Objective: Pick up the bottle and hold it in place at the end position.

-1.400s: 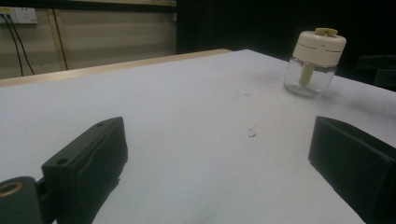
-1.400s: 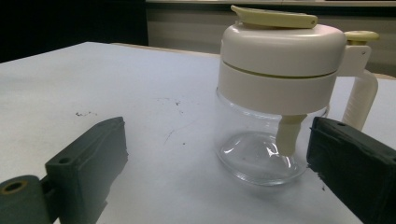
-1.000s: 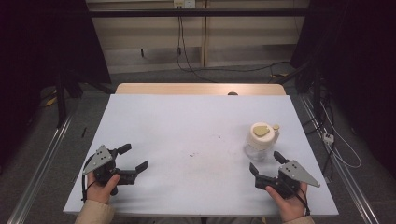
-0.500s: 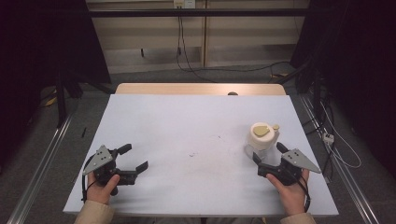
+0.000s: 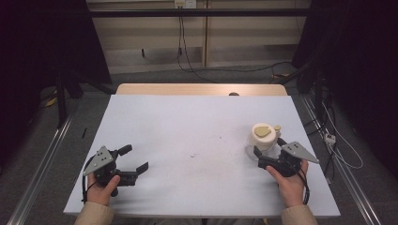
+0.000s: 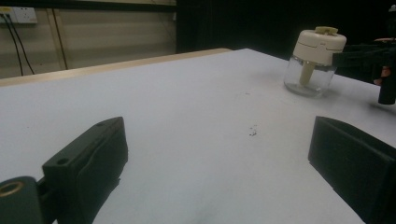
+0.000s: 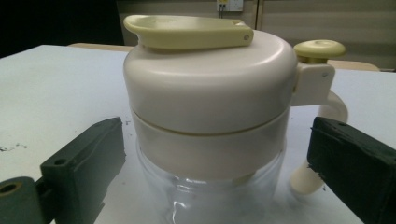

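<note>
Right gripper view: a clear glass jar with a cream plastic lid (image 7: 210, 107) stands in the centre of the frame on a white table (image 7: 51, 84). A pale yellow flat flap (image 7: 187, 31) lies across the lid top. A round yellow button (image 7: 320, 49) sits upper right, above a cream curved handle (image 7: 327, 116). The right gripper (image 7: 215, 168) has its black jaws wide apart, lower left and lower right, flanking the jar without visible contact.

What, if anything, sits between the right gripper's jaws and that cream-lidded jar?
Nothing visible. The right gripper is open, its jaws standing either side of the jar with only bare white table in the gaps. No contact yet as far as the right gripper view shows.
</note>
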The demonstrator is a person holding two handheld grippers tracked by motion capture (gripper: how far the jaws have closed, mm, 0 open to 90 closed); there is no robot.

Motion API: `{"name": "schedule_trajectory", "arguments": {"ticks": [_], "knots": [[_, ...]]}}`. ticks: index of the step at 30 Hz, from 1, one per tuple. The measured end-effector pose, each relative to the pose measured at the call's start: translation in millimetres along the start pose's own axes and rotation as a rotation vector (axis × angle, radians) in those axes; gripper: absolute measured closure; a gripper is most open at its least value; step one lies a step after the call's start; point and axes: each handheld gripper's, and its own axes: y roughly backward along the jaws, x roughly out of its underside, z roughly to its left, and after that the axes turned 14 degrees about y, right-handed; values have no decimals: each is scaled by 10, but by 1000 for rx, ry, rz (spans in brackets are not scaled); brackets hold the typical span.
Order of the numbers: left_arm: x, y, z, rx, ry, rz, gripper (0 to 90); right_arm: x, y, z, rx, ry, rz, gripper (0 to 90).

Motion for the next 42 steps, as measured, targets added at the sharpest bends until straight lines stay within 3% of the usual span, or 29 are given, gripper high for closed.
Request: {"name": "schedule_trajectory", "arguments": {"ticks": [18,26,42], "knots": [[16,-12,-19,-12,14,6,48,-46,-248,-52,-38,-14,29,23],[28,-11,-14,-14,5,18,50,-54,-373,-27,-50,16,48,39],[33,-22,-35,-13,-4,22,52,-49,-381,-18,-45,15,38,57]]}}
